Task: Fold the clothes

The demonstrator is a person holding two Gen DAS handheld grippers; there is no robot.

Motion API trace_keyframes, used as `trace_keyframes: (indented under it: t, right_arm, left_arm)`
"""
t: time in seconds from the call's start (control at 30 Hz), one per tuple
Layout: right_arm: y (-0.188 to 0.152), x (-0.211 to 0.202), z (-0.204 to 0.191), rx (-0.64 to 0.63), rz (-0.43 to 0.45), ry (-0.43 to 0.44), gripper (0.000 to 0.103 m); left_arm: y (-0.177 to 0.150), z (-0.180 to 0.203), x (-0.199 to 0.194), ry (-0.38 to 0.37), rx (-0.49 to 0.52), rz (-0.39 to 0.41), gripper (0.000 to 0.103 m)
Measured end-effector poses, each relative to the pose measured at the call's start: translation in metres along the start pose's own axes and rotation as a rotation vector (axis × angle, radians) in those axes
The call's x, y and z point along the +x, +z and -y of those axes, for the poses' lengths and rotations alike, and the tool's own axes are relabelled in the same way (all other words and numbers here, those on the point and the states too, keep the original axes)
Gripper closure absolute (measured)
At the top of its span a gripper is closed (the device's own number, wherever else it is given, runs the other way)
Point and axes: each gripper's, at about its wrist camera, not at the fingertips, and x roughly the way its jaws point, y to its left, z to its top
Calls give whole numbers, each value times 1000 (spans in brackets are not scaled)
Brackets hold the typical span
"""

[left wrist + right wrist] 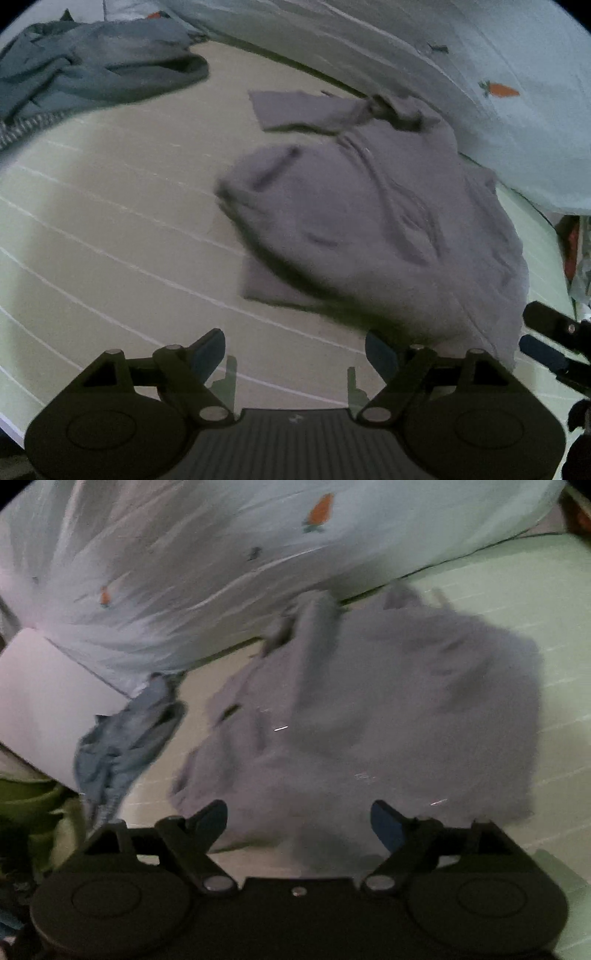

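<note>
A bedroom in a home: a bed (pixel 110 221) with a pale green, white-striped sheet fills both views. A light quilt (pixel 221 554) printed with small orange carrots lies bunched along the top, and loose clothes, a grey garment (pixel 369 221) at centre and a blue one (pixel 92 66) upper left, lie on it.

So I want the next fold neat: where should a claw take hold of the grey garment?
Probably the loose sleeve sticking out flat from the grey garment toward the blue clothes. Come from its free end, low over the sheet: it lies single and flat, apart from the bunched body.
</note>
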Motion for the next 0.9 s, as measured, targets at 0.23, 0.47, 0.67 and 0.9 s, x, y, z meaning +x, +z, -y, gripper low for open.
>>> trace_keyframes:
  t: [0.23,0.47,0.67,0.9]
  right_arm:
    - [29,4,72,-82,-2,-236,13]
    - [91,44,106,-340,30,-339,10]
    - [138,90,120,-399,-15,-267,14]
    - [111,76,128,-398,-37,-213,80]
  left_arm:
    - [-17,38,22,-1,-59,-23,19]
    - [-28,67,37,-34,-63,-60,20]
    - [-23,73,49,-22,-91,-75,64]
    - [-26,53,43,-17,-140,-66,95]
